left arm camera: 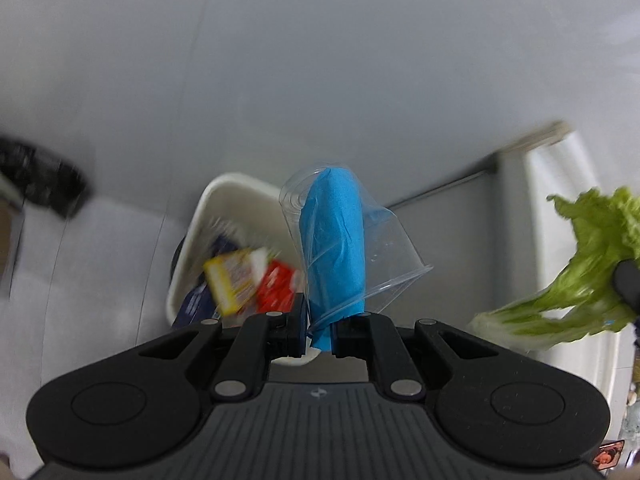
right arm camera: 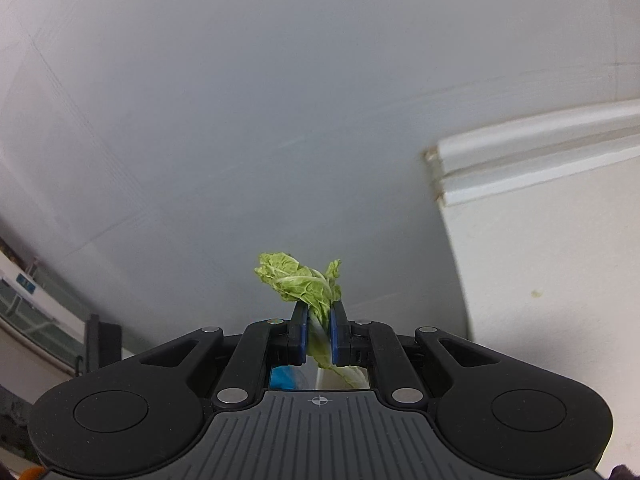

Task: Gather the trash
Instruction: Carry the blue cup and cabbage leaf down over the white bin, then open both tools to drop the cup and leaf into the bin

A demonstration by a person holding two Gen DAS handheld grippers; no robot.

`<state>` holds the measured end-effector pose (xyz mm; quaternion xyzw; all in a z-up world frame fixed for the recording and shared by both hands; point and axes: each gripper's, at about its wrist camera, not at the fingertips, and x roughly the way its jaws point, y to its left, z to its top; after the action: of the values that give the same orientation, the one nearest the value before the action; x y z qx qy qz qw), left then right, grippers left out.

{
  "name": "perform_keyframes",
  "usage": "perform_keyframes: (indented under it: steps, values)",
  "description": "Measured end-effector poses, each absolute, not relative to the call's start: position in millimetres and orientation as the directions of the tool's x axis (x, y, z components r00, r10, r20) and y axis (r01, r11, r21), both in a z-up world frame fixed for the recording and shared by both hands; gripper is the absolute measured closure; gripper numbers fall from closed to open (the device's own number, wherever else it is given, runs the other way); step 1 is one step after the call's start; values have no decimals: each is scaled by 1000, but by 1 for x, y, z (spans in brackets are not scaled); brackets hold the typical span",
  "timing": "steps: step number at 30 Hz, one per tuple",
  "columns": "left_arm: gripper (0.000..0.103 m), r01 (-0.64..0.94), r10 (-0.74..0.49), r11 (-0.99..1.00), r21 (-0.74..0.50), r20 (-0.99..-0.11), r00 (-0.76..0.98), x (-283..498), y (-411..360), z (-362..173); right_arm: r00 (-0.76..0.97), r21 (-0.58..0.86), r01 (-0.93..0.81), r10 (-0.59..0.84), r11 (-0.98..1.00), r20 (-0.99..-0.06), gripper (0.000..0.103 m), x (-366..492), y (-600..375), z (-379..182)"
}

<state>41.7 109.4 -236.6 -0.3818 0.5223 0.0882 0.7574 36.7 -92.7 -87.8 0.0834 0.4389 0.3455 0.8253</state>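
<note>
The left gripper (left arm camera: 318, 330) is closed on a thin, easily crushed plastic cup (left arm camera: 384, 248) by its wall, while the right gripper (right arm camera: 319, 334) pinches a limp lettuce leaf (right arm camera: 304, 280) at its firmer stalk.

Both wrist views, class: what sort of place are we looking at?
Probably an indoor room at home, seen at floor level: pale floor tiles, a white bin holding packaging, and a white skirting board along the wall.

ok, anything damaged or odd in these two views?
The clear plastic cup in the left gripper is crushed flat over one blue pad. Right gripper pinches a lettuce leaf. The white bin already holds wrappers.
</note>
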Motion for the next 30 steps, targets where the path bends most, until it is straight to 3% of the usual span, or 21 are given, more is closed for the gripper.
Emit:
perform_keyframes:
  steps: [16,18,19,20,22,24,25,26,30]
  values:
    - [91,-576,-352,678,-457,-889,291,73,103,-334,231,401,-394,512,827,-827,93,73,-23,-182]
    - [69,-570,-367,678,-465,-885,286,82,105,-345,208,419,-372,515,828,-832,86,79,-19,-192]
    - [40,-569,-373,679,-463,-886,275,85,104,-351,197,423,-357,510,833,-838,86,79,-19,-196]
    - [25,-573,-367,685,-450,-893,262,86,106,-356,185,416,-343,494,842,-849,84,84,-17,-202]
    - [27,-579,-341,701,-417,-909,241,88,107,-365,170,400,-317,467,860,-868,75,84,-20,-207]
    - [27,-584,-356,694,-422,-905,231,84,109,-368,165,394,-303,455,868,-875,54,87,-20,-214]
    - [26,-588,-364,686,-428,-902,232,82,109,-370,164,394,-300,454,869,-876,49,86,-20,-215]
    - [26,-589,-368,683,-433,-900,235,80,110,-370,161,397,-301,456,867,-875,45,86,-21,-216]
    - [25,-589,-372,683,-432,-900,229,78,109,-374,138,391,-304,446,869,-884,45,88,-24,-222]
